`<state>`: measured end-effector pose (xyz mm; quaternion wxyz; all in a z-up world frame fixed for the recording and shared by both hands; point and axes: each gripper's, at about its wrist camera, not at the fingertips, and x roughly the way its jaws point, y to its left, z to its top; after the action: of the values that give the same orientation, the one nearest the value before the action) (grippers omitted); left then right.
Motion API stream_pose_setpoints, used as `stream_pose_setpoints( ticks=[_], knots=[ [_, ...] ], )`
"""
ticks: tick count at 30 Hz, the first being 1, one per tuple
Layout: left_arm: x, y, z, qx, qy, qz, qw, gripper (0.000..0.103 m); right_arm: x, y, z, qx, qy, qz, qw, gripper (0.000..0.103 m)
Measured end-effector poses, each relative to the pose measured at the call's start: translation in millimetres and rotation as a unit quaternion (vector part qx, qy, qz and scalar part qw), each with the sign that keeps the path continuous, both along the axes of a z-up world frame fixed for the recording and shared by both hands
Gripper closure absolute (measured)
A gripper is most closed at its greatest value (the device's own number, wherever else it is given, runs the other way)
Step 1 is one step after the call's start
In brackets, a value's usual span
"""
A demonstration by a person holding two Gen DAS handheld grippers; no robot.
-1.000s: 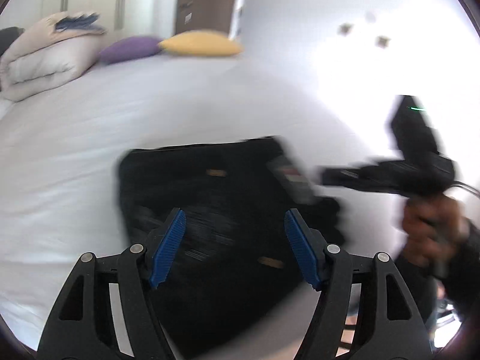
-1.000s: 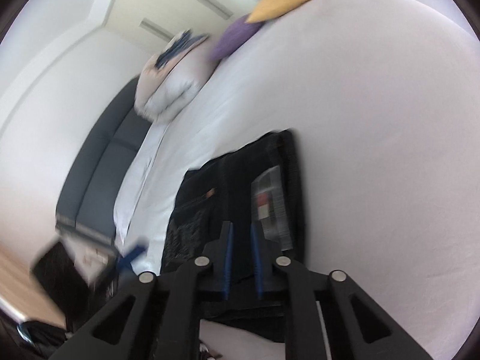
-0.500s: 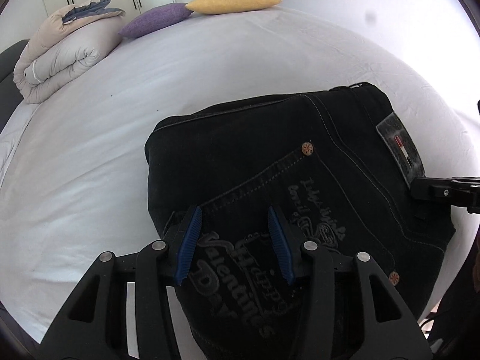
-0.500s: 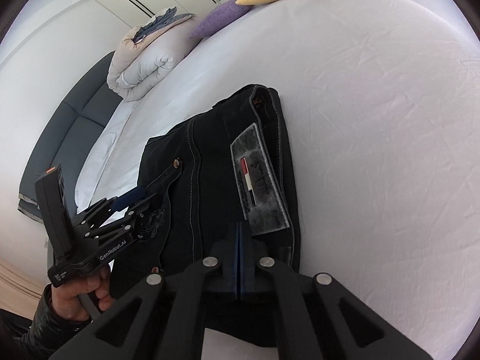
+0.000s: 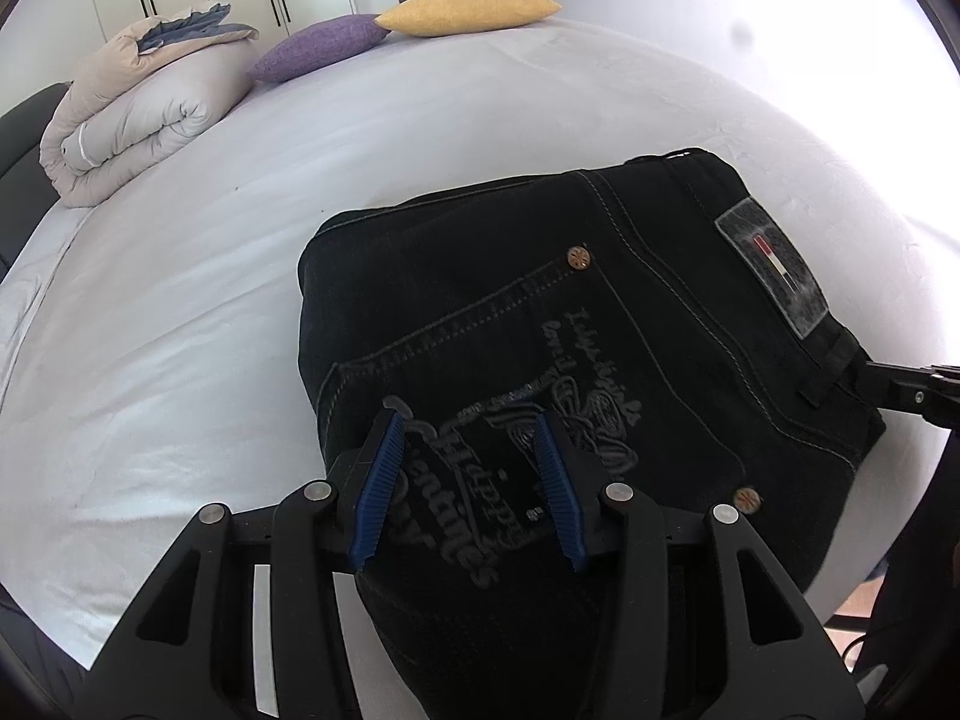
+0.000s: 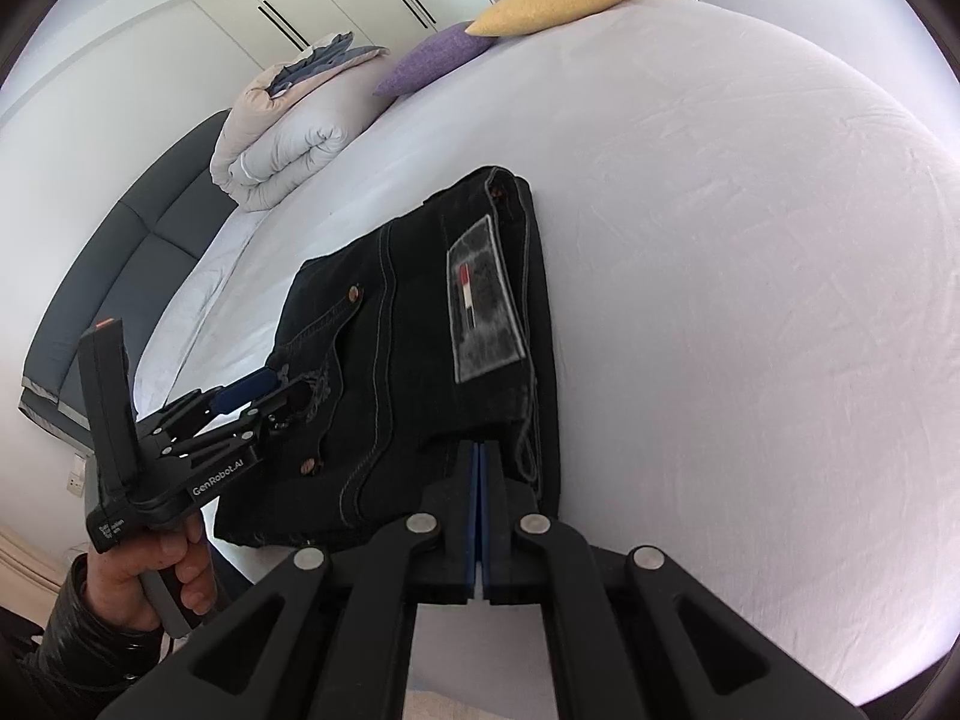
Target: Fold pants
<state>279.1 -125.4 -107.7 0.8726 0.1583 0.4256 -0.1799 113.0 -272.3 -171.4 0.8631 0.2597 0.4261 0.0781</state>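
Black jeans lie folded in a thick rectangle on the white bed, back pocket and grey waist patch up. My left gripper comes down on their near left corner, its blue pads pinching a bulge of the embroidered pocket fabric. In the right wrist view a hand holds that left gripper over the pocket side of the jeans. My right gripper is shut, pads flat together, with its tips at the waistband's near edge below the patch. The left wrist view shows the right gripper's tip beside a belt loop.
A rolled beige duvet, a purple cushion and a yellow cushion lie at the bed's far end. A dark sofa runs along the bed's left side. White sheet spreads right of the jeans.
The left gripper sank onto the jeans' near corner and its jaws narrowed around the pocket fabric. The right gripper's jaws closed fully and it moved in to the waistband edge.
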Motion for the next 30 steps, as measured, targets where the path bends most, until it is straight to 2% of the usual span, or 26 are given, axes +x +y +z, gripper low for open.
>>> stream_pose_setpoints(
  ticks=[5, 9, 13, 14, 15, 16, 17, 18, 19, 20, 22, 25, 28, 30],
  knots=[
    [-17.6, -0.2, -0.2, 0.005, -0.010, 0.007, 0.9999, 0.058, -2.3, 8.0, -1.8, -0.031, -0.006, 0.001, 1.000, 0.103],
    [-27.5, -2.7, -6.1, 0.008, -0.017, 0.008, 0.9998, 0.058, -4.7, 4.8, -9.5, -0.016, -0.017, -0.007, 1.000, 0.103],
    [-31.8, 4.8, -5.5, -0.017, -0.024, 0.008, 0.9995, 0.057, -8.1, 2.8, -4.5, -0.010, -0.025, -0.004, 1.000, 0.102],
    [-34.1, 9.0, -1.2, -0.028, -0.023, 0.008, 0.9993, 0.057, -9.6, 1.2, 0.8, -0.005, -0.025, -0.003, 1.000, 0.098],
    [-39.0, 13.9, 3.6, -0.040, -0.023, 0.010, 0.9989, 0.056, -11.1, 0.0, 5.7, 0.005, -0.030, 0.000, 1.000, 0.083],
    [-44.2, 21.1, 10.4, -0.054, -0.025, 0.016, 0.9981, 0.051, -13.1, -2.8, 12.0, 0.012, -0.039, 0.000, 0.999, 0.059],
    [-48.9, 28.9, 16.4, -0.067, -0.030, 0.025, 0.9970, 0.038, -16.0, -5.8, 18.3, 0.007, -0.046, -0.008, 0.999, 0.047],
    [-52.6, 38.9, 22.7, -0.083, -0.036, 0.038, 0.9952, 0.029, -20.1, -11.3, 25.9, 0.000, -0.060, -0.021, 0.998, 0.033],
    [-55.4, 51.8, 29.6, -0.105, -0.044, 0.054, 0.9921, 0.015, -21.2, -17.6, 31.3, 0.004, -0.071, -0.027, 0.997, 0.032],
    [-56.4, 62.2, 34.3, -0.125, -0.049, 0.066, 0.9887, 0.006, -20.4, -22.8, 33.9, 0.012, -0.075, -0.029, 0.997, 0.032],
    [-49.0, 81.5, 36.3, -0.166, -0.036, 0.082, 0.9820, 0.005, -12.1, -35.2, 34.1, 0.027, -0.067, -0.033, 0.997, 0.032],
    [-27.0, 90.1, 21.8, -0.189, 0.026, 0.080, 0.9784, 0.005, 11.8, -44.2, 25.7, 0.042, -0.039, -0.017, 0.998, 0.032],
    [-8.8, 92.3, 8.6, -0.219, 0.074, 0.074, 0.9700, 0.005, 38.1, -49.9, 11.6, 0.064, -0.004, -0.011, 0.998, 0.032],
    [3.3, 88.9, 2.1, -0.226, 0.096, 0.070, 0.9668, 0.005, 53.7, -52.4, -0.4, 0.085, 0.015, -0.006, 0.996, 0.032]
  ],
)
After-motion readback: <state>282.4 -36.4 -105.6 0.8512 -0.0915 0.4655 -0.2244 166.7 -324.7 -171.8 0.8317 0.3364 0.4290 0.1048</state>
